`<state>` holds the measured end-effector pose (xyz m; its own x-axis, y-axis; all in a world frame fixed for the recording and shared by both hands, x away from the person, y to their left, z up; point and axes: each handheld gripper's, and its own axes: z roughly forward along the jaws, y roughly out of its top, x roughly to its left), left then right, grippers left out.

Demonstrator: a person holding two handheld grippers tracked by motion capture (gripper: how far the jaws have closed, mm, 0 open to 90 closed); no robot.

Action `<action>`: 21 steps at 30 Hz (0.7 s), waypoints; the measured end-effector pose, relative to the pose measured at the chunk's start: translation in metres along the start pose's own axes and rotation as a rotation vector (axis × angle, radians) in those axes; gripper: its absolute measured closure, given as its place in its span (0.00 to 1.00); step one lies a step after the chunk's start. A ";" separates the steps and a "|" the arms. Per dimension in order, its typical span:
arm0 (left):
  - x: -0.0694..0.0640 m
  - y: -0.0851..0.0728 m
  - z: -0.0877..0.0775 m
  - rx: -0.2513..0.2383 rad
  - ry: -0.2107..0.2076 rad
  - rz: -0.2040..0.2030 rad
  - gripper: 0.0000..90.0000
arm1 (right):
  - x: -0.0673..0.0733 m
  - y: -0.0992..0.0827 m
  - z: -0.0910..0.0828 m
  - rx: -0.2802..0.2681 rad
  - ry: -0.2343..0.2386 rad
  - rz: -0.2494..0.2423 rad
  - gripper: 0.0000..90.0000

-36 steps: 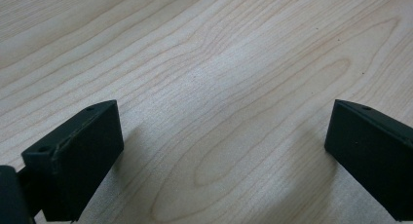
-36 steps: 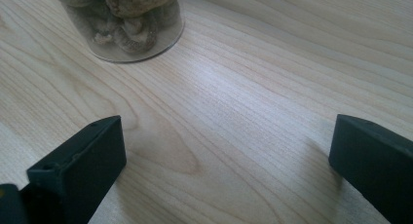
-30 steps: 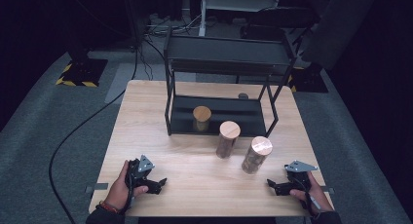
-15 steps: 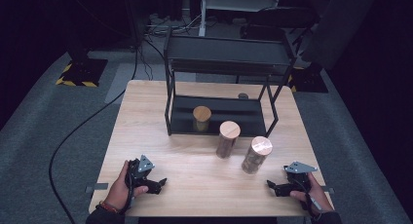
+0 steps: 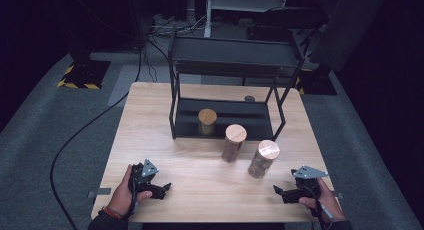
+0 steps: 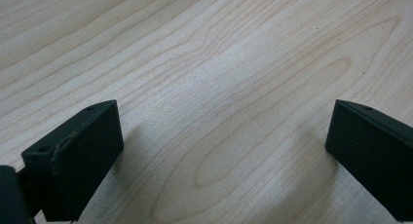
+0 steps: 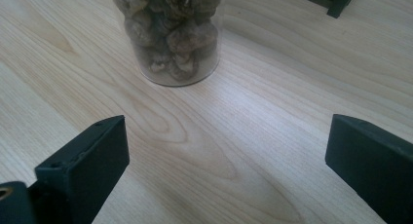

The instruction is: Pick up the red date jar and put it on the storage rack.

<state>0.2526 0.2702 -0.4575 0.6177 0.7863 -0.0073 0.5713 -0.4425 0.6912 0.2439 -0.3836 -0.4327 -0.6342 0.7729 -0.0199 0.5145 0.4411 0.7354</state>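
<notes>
Three clear jars with wooden lids hold brown contents. One jar [image 5: 206, 121] stands on the lower shelf of the black rack [image 5: 235, 70]. A second jar [image 5: 234, 142] stands on the table in front of the rack, and a third jar [image 5: 263, 158] [image 7: 170, 34] is to its right. My right gripper [image 5: 279, 191] [image 7: 226, 160] rests low at the front right, pointing at the third jar and short of it. It is open; its jaws have just been closing slightly, with nothing between them. My left gripper [image 5: 162, 188] [image 6: 224, 151] lies at the front left, open over bare wood.
The wooden table [image 5: 200, 165] has edges close behind both hands. The rack's upper shelf overhangs its lower one, and a rack foot [image 7: 338, 2] stands right of the third jar. A small dark object [image 5: 249, 98] lies behind the rack. Grey carpet and cables surround the table.
</notes>
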 end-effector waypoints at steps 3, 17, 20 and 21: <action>0.000 0.000 0.000 0.000 0.000 0.000 0.00 | 0.002 0.002 -0.001 0.001 -0.004 -0.002 0.02; 0.000 0.000 0.000 0.000 0.000 0.000 0.00 | 0.010 0.011 -0.014 -0.040 0.020 -0.021 0.02; 0.000 0.000 0.000 0.000 0.000 0.000 0.00 | 0.013 0.015 -0.016 -0.045 0.026 -0.017 0.02; 0.000 0.000 0.000 0.000 0.000 0.000 0.00 | 0.013 0.017 -0.017 -0.049 0.031 -0.014 0.02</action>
<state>0.2525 0.2703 -0.4575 0.6180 0.7862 -0.0071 0.5710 -0.4426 0.6914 0.2345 -0.3743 -0.4090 -0.6589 0.7521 -0.0099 0.4769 0.4279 0.7678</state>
